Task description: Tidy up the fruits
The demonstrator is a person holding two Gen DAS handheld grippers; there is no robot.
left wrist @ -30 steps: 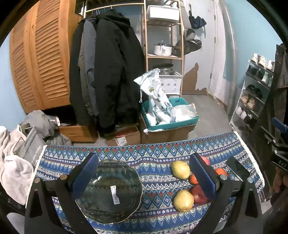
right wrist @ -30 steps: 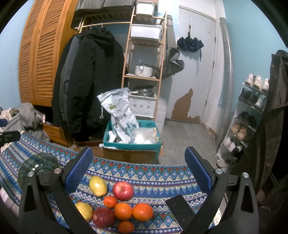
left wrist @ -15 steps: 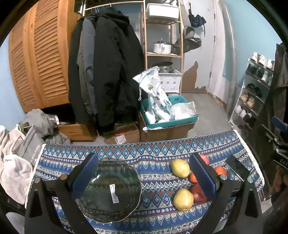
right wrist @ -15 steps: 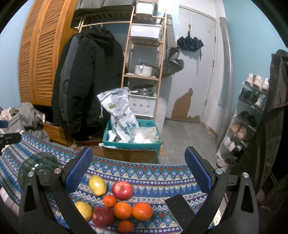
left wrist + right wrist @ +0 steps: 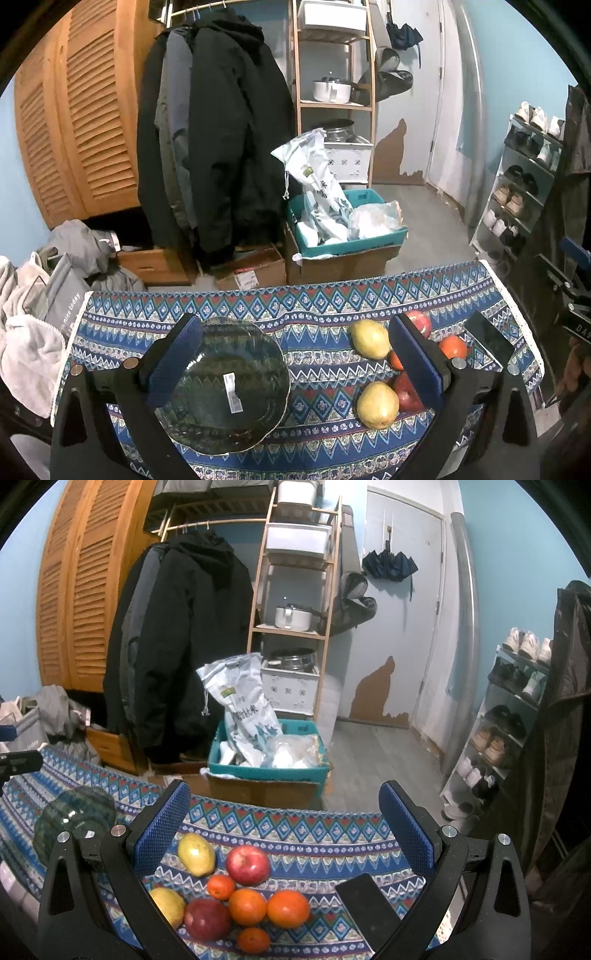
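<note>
Left wrist view. Left gripper (image 5: 295, 363): held level above the table, pointing forward across it, jaws spread wide with nothing between the blue pads (image 5: 173, 360). Glass plate (image 5: 236, 384): dark green, scalloped rim, a white sticker near its centre, lying flat on the patterned tablecloth (image 5: 314, 306) under the left finger. Fruit, to the right of the plate and apart from it: one yellow pear (image 5: 369, 339) further back, a second yellow pear (image 5: 377, 405) nearer the camera, a dark red apple (image 5: 404, 393) touching the nearer pear, a red apple (image 5: 419, 321) and an orange (image 5: 452, 347), these partly hidden behind the right finger. Black phone (image 5: 487, 339): flat near the cloth's right edge. Part of the other gripper and a hand (image 5: 572, 365) show at the far right edge.

Right wrist view. Right gripper (image 5: 284, 845): also level, above the fruit, jaws fully apart and empty. Fruit cluster on the cloth between the fingers: yellow pear (image 5: 195, 854) at back left, red apple (image 5: 247, 864) beside it, small orange (image 5: 221, 887) in front of these, two larger oranges (image 5: 247, 906) (image 5: 288, 909) side by side and touching, dark red apple (image 5: 207, 918) at their left, second yellow pear (image 5: 168, 906) partly behind the left finger, another small orange (image 5: 253, 940) nearest the camera. Phone (image 5: 367, 908): right of the cluster, just beside the right finger. Plate (image 5: 74, 821): far left, well apart from the fruit. Beyond the table: teal crate (image 5: 266, 771) holding bags, dark coats (image 5: 184, 642) on a rail, shoe rack (image 5: 509, 716).
</note>
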